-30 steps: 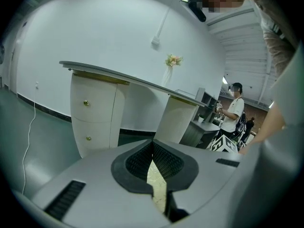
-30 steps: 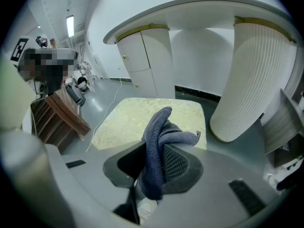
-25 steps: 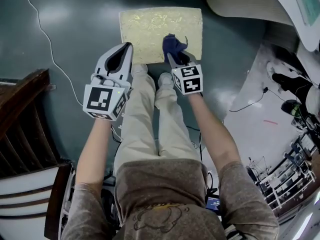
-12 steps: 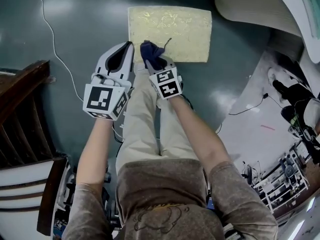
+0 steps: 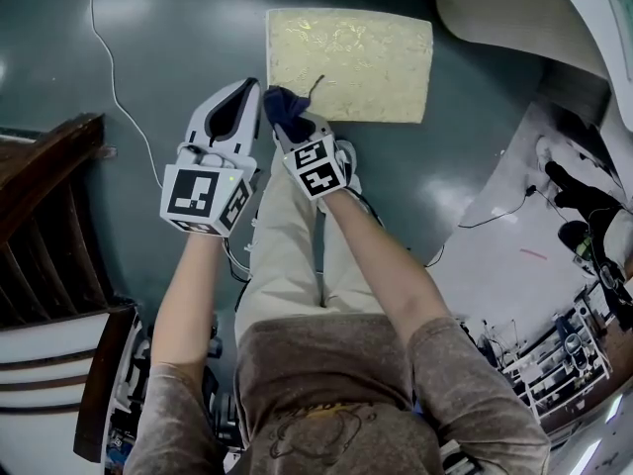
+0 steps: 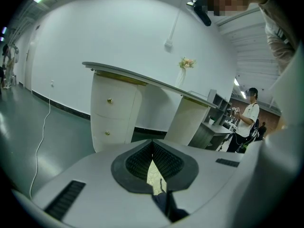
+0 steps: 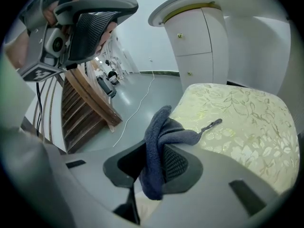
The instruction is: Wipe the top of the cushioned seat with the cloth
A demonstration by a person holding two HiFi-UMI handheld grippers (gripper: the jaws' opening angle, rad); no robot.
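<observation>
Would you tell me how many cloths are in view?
1: the blue cloth, pinched in the jaws of the right gripper, by the near left corner of the cushioned seat. No other shows.

The cloth's (image 5: 285,109) lower end is lost between the right gripper's (image 5: 290,132) clamped jaws, and its bunched folds cover the seat's (image 5: 366,52) near left corner. In the left gripper view only a sliver of seat shows through the gap behind the jaws. The white counter (image 5: 524,13) runs off the head view's top and right edges, the wooden steps (image 5: 40,216) off its left. A distant person (image 6: 247,120) is too small to detail.
</observation>
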